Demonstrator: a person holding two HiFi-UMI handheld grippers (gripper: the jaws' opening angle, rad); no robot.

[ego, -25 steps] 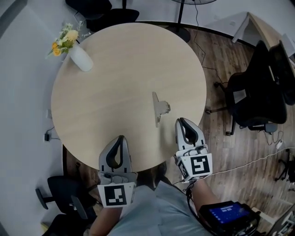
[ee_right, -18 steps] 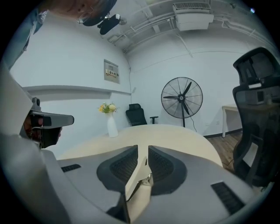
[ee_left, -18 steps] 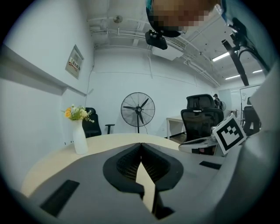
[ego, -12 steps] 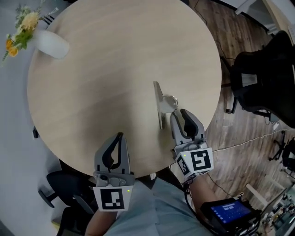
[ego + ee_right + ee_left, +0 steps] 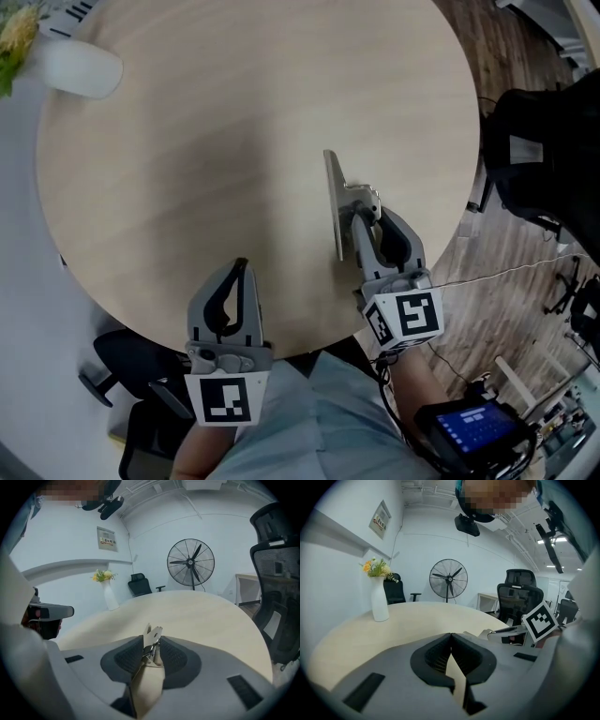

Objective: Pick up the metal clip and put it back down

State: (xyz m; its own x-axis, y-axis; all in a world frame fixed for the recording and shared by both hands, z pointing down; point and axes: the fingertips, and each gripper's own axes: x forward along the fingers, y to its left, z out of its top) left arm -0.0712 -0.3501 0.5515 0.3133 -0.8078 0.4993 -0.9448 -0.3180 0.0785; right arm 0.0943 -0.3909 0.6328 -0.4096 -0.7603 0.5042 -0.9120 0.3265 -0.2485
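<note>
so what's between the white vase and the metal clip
Nothing: only bare tabletop lies between the white vase and the metal clip, clearest in the head view.

table (image 5: 234,141) pale wood | metal clip (image 5: 335,202) silver-grey | vase (image 5: 82,67) white | chair (image 5: 548,159) black

A round pale wooden table (image 5: 234,141) carries a white vase (image 5: 80,67) far left and a metal clip (image 5: 336,202) near its right edge.

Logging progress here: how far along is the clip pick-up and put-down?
Reach done: the right gripper is shut on the metal clip. Whether it has left the table is unclear. Lifting and setting it back down are left. The left gripper is shut, empty.
</note>
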